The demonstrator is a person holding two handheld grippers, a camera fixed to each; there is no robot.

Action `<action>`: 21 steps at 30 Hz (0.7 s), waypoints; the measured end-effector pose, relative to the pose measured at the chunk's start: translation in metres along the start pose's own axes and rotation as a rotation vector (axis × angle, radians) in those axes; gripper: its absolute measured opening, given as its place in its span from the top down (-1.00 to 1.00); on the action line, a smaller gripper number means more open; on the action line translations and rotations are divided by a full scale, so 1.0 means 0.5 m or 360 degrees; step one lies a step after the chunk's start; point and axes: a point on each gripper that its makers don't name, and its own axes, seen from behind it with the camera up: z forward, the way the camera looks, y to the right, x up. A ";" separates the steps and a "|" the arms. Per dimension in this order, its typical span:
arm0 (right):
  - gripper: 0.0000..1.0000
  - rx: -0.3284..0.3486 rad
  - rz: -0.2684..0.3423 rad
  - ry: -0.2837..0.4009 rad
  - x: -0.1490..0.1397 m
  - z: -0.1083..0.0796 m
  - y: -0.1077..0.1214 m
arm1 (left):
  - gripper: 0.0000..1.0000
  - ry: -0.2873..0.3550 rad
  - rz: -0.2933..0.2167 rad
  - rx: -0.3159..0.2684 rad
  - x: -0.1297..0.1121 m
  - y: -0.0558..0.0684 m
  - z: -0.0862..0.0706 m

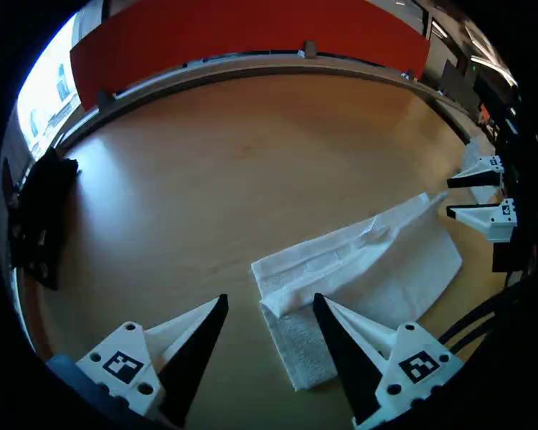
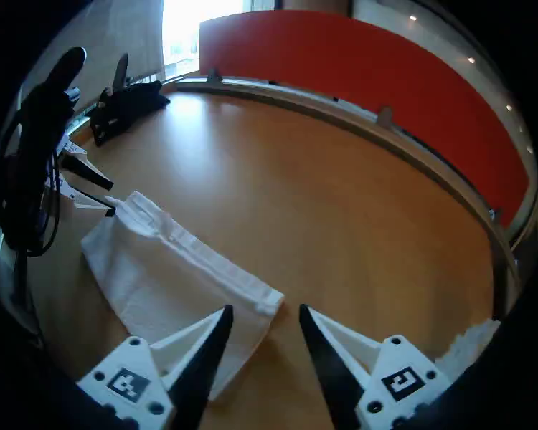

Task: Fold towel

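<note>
L gripper (image 1: 269, 299) low over desk (image 1: 219, 179), fingers spread, towel (image 1: 369, 265) corner btwn | R gripper (image 2: 265, 309) same, fingers spread, towel end at tips

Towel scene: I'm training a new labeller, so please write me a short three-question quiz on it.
1. True or false: the left gripper has its jaws shut on the towel.
2. The panel behind the table is: A red, B green, C blue.
3. What colour is the towel?
Key: 1 false, the jaws stand open; 2 A; 3 white.
</note>
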 end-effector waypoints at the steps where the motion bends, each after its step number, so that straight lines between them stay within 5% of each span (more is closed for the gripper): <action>1: -0.74 -0.0002 0.0003 0.0005 0.001 -0.001 0.000 | -0.89 0.0004 -0.0002 0.0000 0.001 0.000 -0.002; 5: -0.95 -0.0005 0.0010 0.0018 0.004 -0.008 0.000 | -0.89 0.0013 -0.0012 -0.0006 0.000 0.001 -0.010; 21: -0.94 0.0013 0.0009 0.0008 -0.044 -0.059 -0.037 | -0.89 0.0019 -0.0066 -0.0029 -0.065 0.025 -0.070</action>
